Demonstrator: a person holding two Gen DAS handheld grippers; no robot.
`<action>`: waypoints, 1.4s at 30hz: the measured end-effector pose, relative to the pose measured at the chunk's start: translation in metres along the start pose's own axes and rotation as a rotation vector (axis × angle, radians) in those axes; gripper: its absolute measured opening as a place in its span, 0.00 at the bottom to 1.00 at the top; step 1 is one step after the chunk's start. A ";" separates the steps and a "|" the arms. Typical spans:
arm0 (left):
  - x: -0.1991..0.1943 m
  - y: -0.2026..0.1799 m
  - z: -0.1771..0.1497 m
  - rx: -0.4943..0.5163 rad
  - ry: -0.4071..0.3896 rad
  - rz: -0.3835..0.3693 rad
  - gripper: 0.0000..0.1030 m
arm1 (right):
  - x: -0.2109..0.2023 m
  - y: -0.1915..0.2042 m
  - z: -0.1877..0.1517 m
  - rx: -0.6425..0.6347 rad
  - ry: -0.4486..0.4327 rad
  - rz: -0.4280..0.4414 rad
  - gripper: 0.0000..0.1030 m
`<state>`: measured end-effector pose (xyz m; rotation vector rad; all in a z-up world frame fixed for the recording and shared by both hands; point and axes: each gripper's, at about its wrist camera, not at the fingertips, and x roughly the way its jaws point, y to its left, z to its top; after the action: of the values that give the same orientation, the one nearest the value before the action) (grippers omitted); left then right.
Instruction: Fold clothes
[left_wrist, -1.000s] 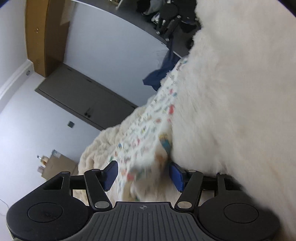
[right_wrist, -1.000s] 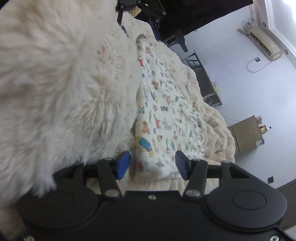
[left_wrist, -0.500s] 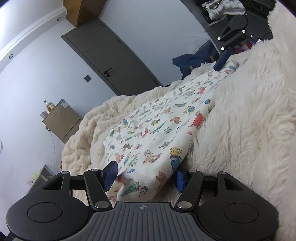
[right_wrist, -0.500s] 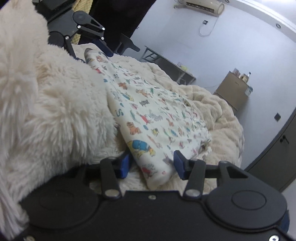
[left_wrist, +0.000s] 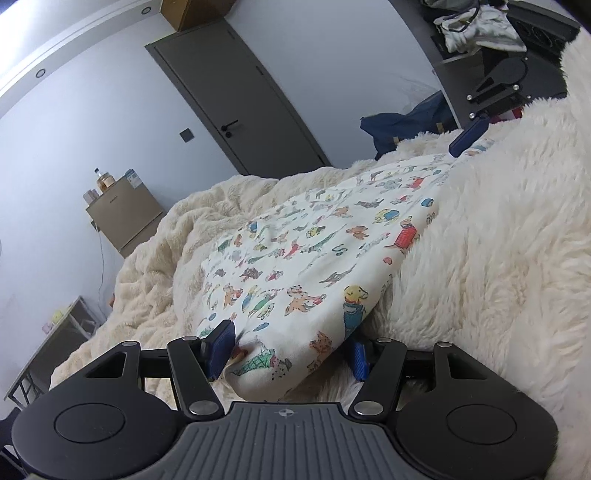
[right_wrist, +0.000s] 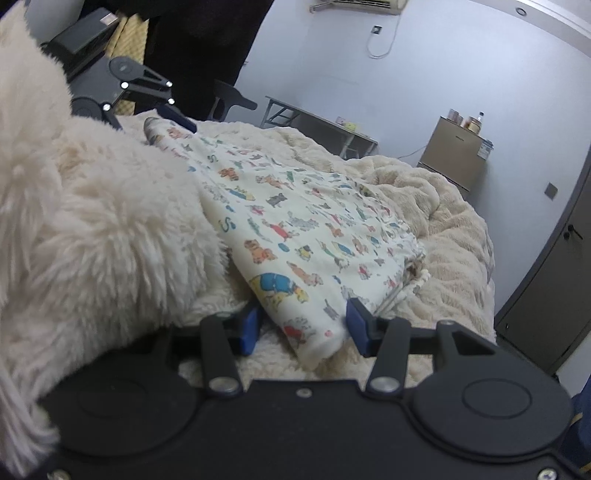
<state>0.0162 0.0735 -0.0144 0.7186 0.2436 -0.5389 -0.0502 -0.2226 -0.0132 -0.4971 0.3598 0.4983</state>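
While both claws are reaching over the bed, each one is keeping one end of the printed garment (left_wrist: 314, 266) between its blue pads. The left gripper (left_wrist: 290, 350) is standing about half open, and the folded corner of the garment, white with small coloured animals, is filling the gap; the left pad (left_wrist: 219, 347) is pressing into the cloth, and the right pad is partly hidden under the edge. From this claw the garment is stretching forward and to the right, toward the other claw, which is showing far ahead at the upper right.

The right gripper (right_wrist: 301, 328) is also standing about half open, with the other corner of the garment (right_wrist: 295, 236) lying between its fingers; the right pad (right_wrist: 356, 325) is touching the cloth edge, where a white drawstring is hanging out. The garment is lying flat on the cream fleece blanket (left_wrist: 162, 258), and a fluffy white fur cover (right_wrist: 92, 229) is overlapping its side, to the left of the right claw.
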 end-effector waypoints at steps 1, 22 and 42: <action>0.000 0.000 0.000 -0.001 0.000 0.003 0.55 | 0.000 -0.001 0.000 0.002 0.000 0.000 0.47; -0.010 -0.010 -0.001 0.039 -0.062 0.056 0.55 | 0.004 -0.008 0.011 0.201 0.126 -0.022 0.48; -0.015 -0.005 -0.001 0.059 -0.069 -0.075 0.30 | 0.003 -0.008 0.009 0.219 0.131 -0.021 0.50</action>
<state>0.0008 0.0768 -0.0125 0.7488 0.1913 -0.6430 -0.0412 -0.2230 -0.0042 -0.3212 0.5284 0.4007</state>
